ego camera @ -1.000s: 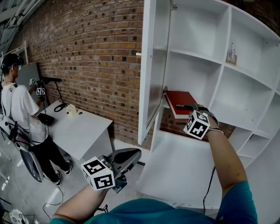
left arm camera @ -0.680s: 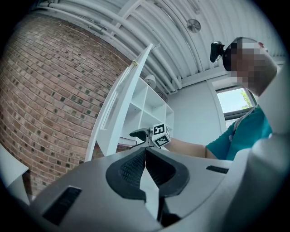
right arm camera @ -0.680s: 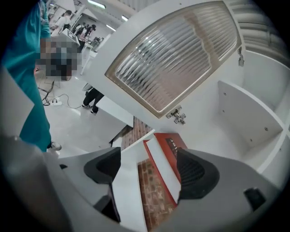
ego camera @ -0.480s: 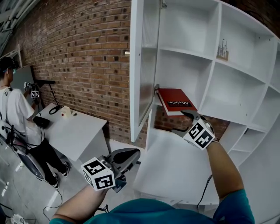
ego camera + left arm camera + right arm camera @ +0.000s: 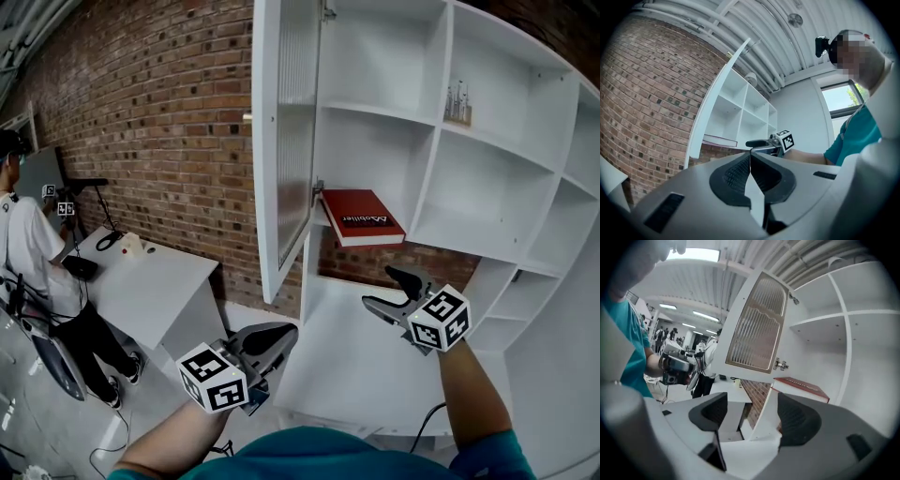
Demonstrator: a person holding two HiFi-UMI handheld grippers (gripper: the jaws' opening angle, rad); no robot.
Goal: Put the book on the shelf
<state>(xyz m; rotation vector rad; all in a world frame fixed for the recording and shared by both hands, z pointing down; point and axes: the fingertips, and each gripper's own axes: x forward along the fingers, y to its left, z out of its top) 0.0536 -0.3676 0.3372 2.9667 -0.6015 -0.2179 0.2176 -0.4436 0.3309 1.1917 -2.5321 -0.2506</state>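
A red book (image 5: 361, 216) lies flat on a middle shelf of the white shelf unit (image 5: 487, 244), sticking out a little over the shelf's front edge; the right gripper view shows the book (image 5: 801, 386) from below. My right gripper (image 5: 382, 292) is open and empty, below and in front of the book, apart from it. My left gripper (image 5: 272, 349) is shut and empty, held low near my body. In the left gripper view the book (image 5: 721, 139) is a thin strip on the shelf, and the right gripper (image 5: 761, 146) shows beside it.
The unit's ribbed door (image 5: 281, 141) stands open to the left of the book. A brick wall (image 5: 159, 112) is behind. A white table (image 5: 155, 286) stands at the left with small items, and a person (image 5: 28, 244) works beside it. A small item (image 5: 457, 103) sits on an upper shelf.
My right gripper has let go of the book, opened and drawn back down and away from the shelf. The book stays on the shelf. The left gripper has barely moved.
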